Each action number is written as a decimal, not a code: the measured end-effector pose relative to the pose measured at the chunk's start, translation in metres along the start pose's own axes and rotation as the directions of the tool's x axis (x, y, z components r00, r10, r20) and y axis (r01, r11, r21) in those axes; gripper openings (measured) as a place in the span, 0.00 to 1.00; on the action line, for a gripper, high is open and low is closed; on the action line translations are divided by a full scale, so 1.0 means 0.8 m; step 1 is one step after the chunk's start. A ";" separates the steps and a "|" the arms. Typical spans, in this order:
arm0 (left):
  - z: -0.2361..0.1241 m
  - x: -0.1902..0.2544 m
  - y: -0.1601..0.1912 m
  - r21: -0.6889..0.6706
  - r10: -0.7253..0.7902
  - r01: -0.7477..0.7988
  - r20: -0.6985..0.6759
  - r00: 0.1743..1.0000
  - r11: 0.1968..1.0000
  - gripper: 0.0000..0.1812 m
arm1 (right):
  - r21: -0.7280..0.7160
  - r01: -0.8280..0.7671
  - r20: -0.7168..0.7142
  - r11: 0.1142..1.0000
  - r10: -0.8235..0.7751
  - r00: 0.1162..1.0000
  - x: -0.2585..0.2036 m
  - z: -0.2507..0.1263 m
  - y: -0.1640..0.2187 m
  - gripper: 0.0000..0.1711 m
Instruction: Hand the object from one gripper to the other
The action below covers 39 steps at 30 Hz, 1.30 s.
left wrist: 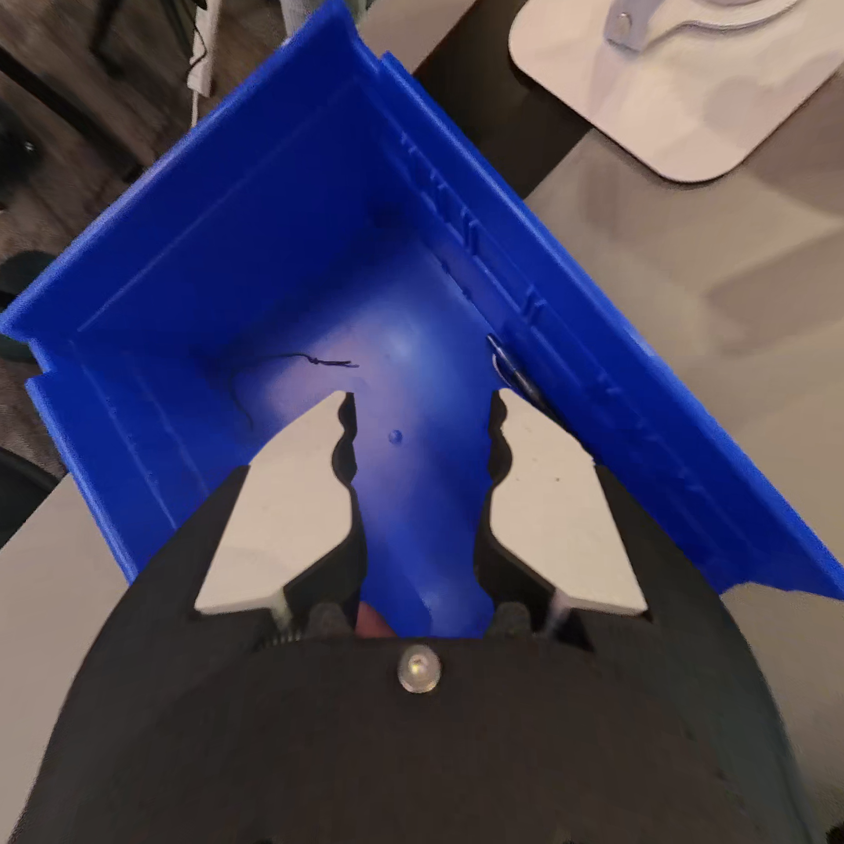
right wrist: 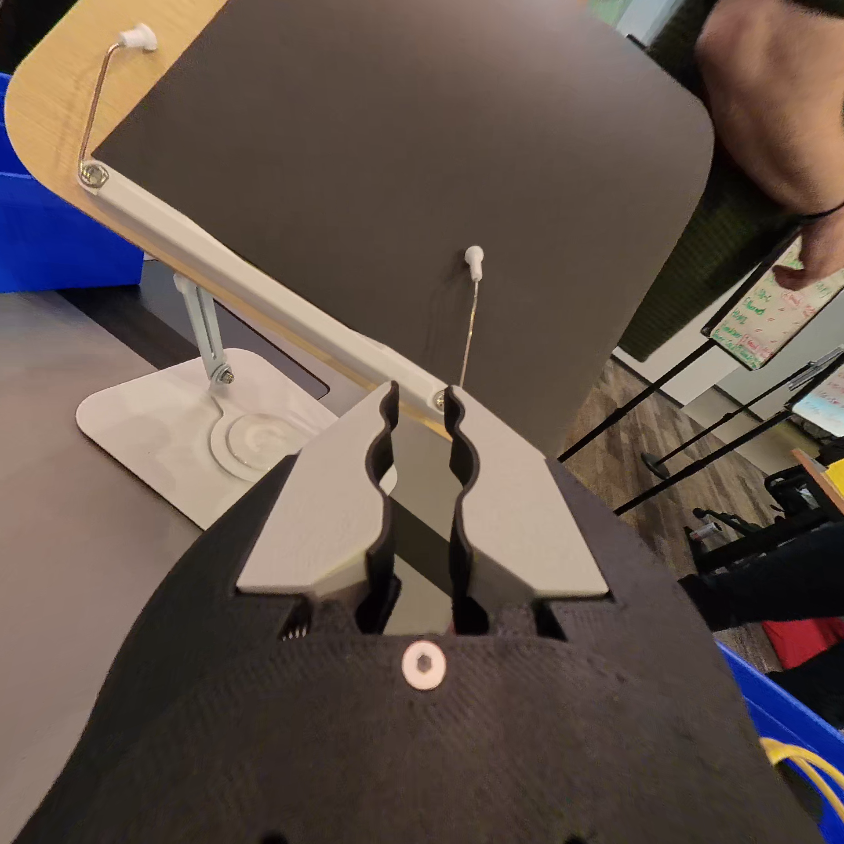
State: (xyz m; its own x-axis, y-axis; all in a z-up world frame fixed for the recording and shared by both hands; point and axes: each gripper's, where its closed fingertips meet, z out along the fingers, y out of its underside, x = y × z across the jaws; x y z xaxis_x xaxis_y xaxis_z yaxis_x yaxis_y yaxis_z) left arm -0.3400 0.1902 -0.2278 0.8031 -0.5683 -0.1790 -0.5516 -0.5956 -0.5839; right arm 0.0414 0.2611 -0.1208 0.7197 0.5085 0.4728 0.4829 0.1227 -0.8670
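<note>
1. A thin metal object (left wrist: 509, 370), blurred and hard to identify, lies in the blue bin (left wrist: 255, 219) against its right wall, its long axis running from upper left to lower right along that wall.
2. The left gripper (left wrist: 422, 397) hangs over the bin floor with jaws spread and empty; its right fingertip partly hides the object's lower end.
3. A dark thread (left wrist: 292, 365) lies on the bin floor at left of centre.
4. The right gripper (right wrist: 422, 388), jaws slightly parted around nothing, faces a white stand (right wrist: 182, 411) carrying a dark board (right wrist: 388, 160).
5. A hand (right wrist: 785, 128) shows at upper right, blurred and cut off.
</note>
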 end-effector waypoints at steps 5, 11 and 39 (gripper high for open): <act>0.014 0.023 0.000 -0.026 0.008 -0.010 -0.084 0.996 1.000 0.29 | -0.013 -0.027 0.032 1.000 0.027 0.999 -0.012 0.007 0.009 0.10; 0.046 0.049 0.011 -0.128 0.001 -0.022 -0.164 0.986 0.992 0.30 | -0.028 -0.044 0.043 0.999 0.045 0.998 -0.014 0.010 0.017 0.10; 0.076 0.029 -0.002 -0.110 -0.083 0.077 -0.047 0.995 0.991 0.38 | -0.033 -0.031 0.036 0.999 0.033 0.999 -0.011 0.006 0.018 0.10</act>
State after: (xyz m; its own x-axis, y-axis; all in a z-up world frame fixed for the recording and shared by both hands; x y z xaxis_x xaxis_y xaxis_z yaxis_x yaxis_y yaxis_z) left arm -0.3064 0.2123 -0.2789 0.8346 -0.5430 -0.0927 -0.5092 -0.6965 -0.5056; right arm 0.0391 0.2624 -0.1381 0.7168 0.5423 0.4383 0.4763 0.0783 -0.8758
